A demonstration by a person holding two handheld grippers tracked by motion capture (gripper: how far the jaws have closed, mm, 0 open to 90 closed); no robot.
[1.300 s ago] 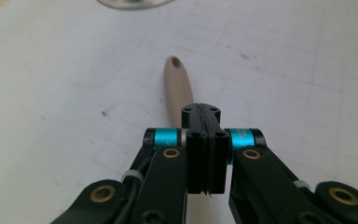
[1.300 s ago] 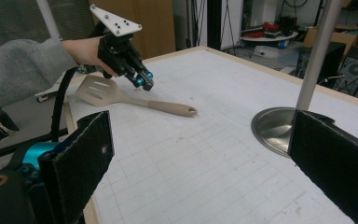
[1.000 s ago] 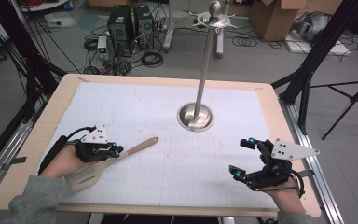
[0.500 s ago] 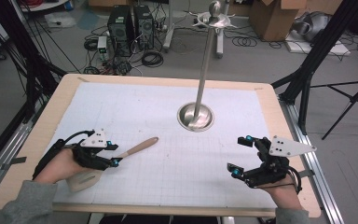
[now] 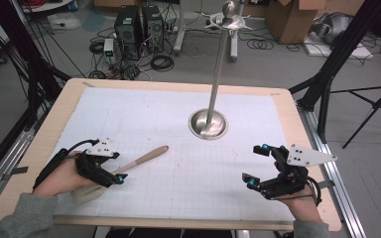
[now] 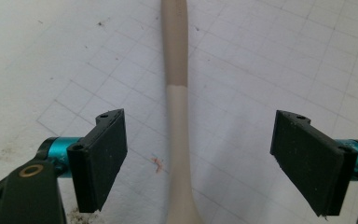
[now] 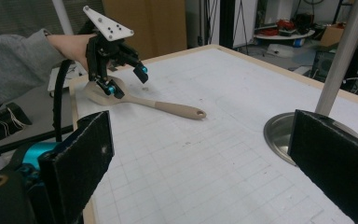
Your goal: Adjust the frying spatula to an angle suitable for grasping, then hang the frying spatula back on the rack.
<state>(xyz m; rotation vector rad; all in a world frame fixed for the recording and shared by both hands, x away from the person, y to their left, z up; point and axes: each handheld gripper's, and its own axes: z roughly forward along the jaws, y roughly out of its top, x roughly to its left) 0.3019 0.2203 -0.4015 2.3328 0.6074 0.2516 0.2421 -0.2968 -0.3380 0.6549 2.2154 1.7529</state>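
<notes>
Left gripper wide open, jaws straddling the handle of a beige spoon w/o touching it; clear gap on both sides in the left gripper view, handle running up between the 2 pads. Spoon flat on the white grid mat, near-left part of table, bowl end toward the left hand. Right gripper also wide open, holding nothing, hovering over near-right of mat. Steel stand base at mat centre, apart from both.

Spoon left — stand behind.
</notes>
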